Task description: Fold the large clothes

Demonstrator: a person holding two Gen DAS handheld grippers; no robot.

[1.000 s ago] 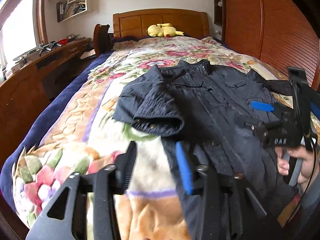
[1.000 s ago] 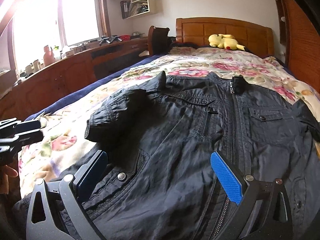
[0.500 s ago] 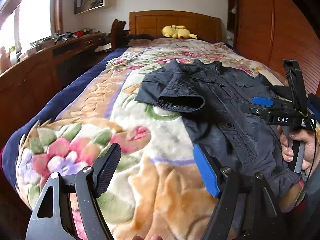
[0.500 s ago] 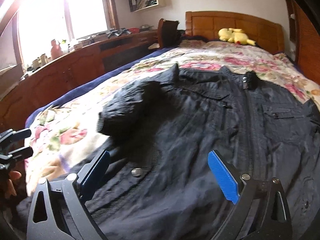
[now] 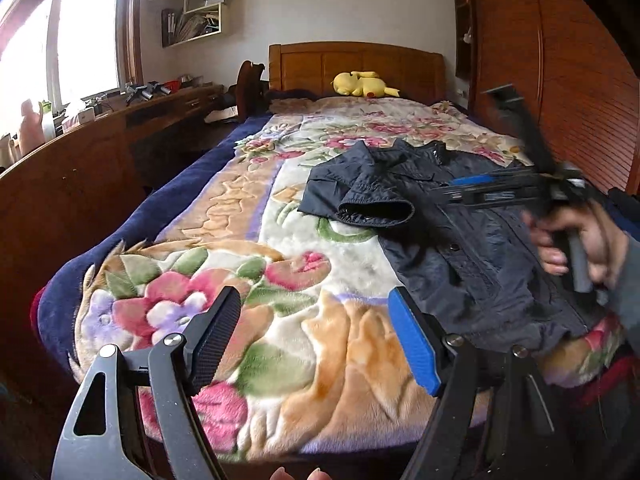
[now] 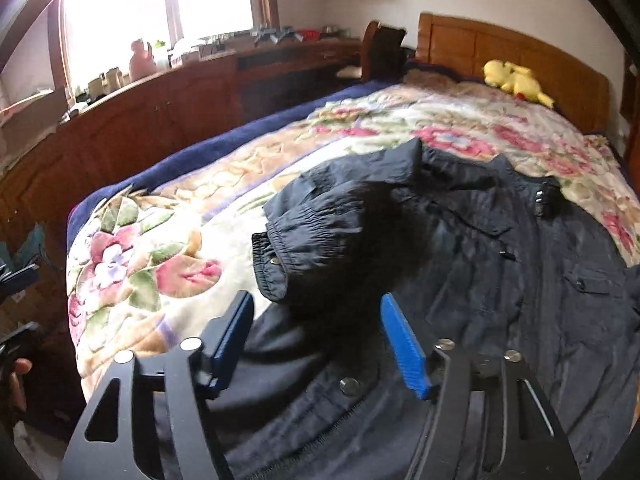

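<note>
Where the room opened out, a bed (image 5: 240, 240) with a floral blanket (image 5: 320, 340) filled most of both views, running from a wooden headboard (image 5: 356, 62) at the far end to the near foot edge. A long wooden desk (image 5: 80, 168) ran along the bed's left side under a bright window, and a wooden wardrobe (image 5: 580, 100) stood close on the right. Bare blanket lay wide on the left half of the bed. A dark jacket (image 5: 460, 232) lay spread on the right half, front up, with one sleeve (image 6: 340, 240) folded inward across its chest. A yellow plush toy (image 5: 364, 84) rested by the headboard.

The left gripper (image 5: 316, 340) hovered over bare blanket just beside the jacket's lower left hem, its fingers (image 5: 414, 344) spread wide and holding nothing. The right gripper (image 6: 316, 344) hung above the jacket's lower front, just short of the folded sleeve's cuff, its fingers (image 6: 404, 348) likewise wide apart and empty.
</note>
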